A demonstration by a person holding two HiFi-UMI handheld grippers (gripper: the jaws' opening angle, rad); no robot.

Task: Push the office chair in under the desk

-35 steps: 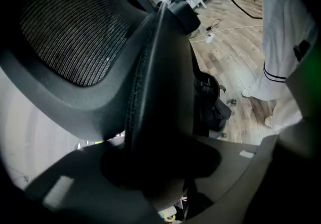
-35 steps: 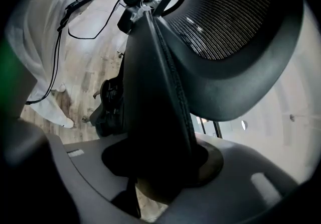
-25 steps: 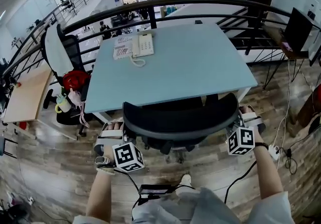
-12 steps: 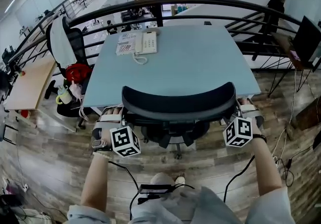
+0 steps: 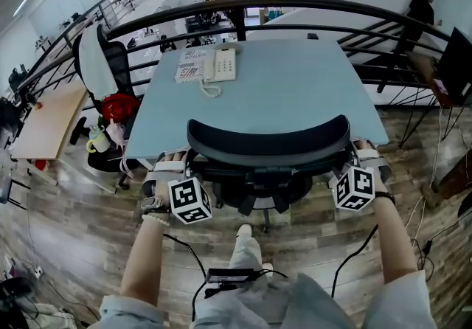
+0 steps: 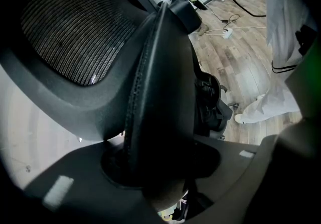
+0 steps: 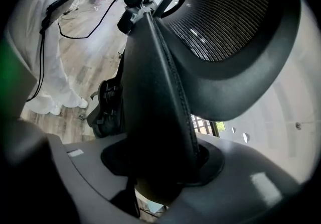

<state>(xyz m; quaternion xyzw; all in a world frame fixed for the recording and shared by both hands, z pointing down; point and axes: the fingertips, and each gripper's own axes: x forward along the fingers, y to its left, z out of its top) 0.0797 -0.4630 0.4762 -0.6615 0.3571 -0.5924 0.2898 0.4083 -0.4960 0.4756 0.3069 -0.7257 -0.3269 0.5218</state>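
Observation:
The black office chair (image 5: 267, 144) stands at the near edge of the light blue desk (image 5: 280, 88), its seat hidden beneath the top and its curved backrest at the desk's edge. My left gripper (image 5: 168, 167) is shut on the backrest's left edge. My right gripper (image 5: 363, 155) is shut on its right edge. In the left gripper view the backrest's padded rim (image 6: 160, 92) fills the gap between the jaws of the left gripper (image 6: 160, 180). The right gripper view shows the same rim (image 7: 160, 92) wedged in the right gripper (image 7: 163, 173), with the mesh back above.
A white phone (image 5: 221, 64) and papers (image 5: 192, 66) lie at the desk's far left. A second chair (image 5: 96, 62) with a red bag (image 5: 118, 108) stands left of the desk, beside a wooden table (image 5: 48, 121). A black railing (image 5: 295, 4) runs behind. Cables (image 5: 354, 261) trail on the floor.
The chair has rolled toward the desk with both grippers on its backrest. More of the seat has gone under the top, and the backrest now reaches the desk's near edge.

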